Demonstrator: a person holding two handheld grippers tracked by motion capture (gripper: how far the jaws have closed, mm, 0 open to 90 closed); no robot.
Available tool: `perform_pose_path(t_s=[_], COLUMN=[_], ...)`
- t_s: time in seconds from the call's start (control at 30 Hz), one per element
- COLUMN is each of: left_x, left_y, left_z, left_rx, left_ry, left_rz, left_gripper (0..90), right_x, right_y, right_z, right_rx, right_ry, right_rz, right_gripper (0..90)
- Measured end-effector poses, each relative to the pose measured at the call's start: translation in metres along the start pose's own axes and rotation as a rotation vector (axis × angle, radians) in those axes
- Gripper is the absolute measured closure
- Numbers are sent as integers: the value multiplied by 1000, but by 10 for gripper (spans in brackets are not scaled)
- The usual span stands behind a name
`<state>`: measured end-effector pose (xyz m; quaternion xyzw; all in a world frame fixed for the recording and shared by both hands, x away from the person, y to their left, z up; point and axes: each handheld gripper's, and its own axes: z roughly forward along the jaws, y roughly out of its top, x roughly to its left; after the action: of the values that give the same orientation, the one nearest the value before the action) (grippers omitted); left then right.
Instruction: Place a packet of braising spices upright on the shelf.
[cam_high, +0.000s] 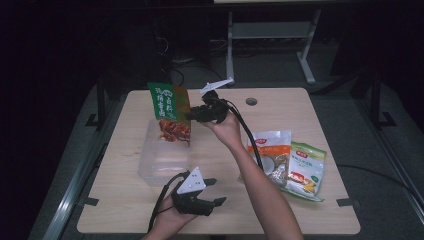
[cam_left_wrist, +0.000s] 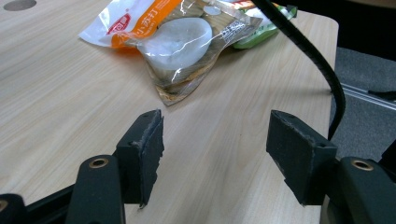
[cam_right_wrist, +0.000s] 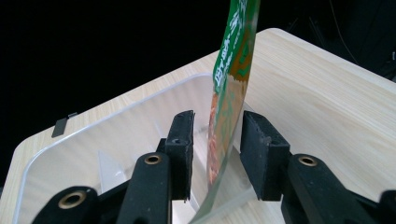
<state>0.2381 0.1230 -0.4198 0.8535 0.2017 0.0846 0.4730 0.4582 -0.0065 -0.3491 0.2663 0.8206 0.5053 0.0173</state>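
Snack packet (cam_high: 169, 112), green and orange, stands upright in my clear plastic bin (cam_high: 150, 170) at its far end, and it sits between the pads of my right gripper (cam_right_wrist: 215, 140) without either pad pressing it; there is a gap on both sides. My left gripper (cam_left_wrist: 215, 154) rests near the table's (cam_high: 125, 210) front edge, spread wide over bare wood with nothing between its pads. I count three packets in all: the one in the bin, and two lying flat and overlapping at the right side of the table, a white and orange one (cam_high: 270, 150) on top of a green one (cam_high: 307, 172). One bin, one round hole (cam_high: 251, 101) near the far edge. Between bin and the two flat packets lies open wood, crossed by my right forearm.
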Motion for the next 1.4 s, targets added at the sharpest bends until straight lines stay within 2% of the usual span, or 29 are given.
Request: perform_pose_path(t_s=[0.47, 0.87, 1.4], left_x=[1, 1, 2], left_y=[-1, -1, -1], left_z=[1, 3, 7], left_rx=[3, 8, 13], left_ry=[10, 11, 10], left_rz=[-18, -6, -19], left_gripper=[343, 342, 341], right_x=[-5, -7, -11], right_y=[-13, -27, -55], right_z=[-36, -67, -111], right_rx=[4, 4, 12], right_ry=[-17, -28, -70], right_rz=[20, 44, 71], right_gripper=[601, 572, 545])
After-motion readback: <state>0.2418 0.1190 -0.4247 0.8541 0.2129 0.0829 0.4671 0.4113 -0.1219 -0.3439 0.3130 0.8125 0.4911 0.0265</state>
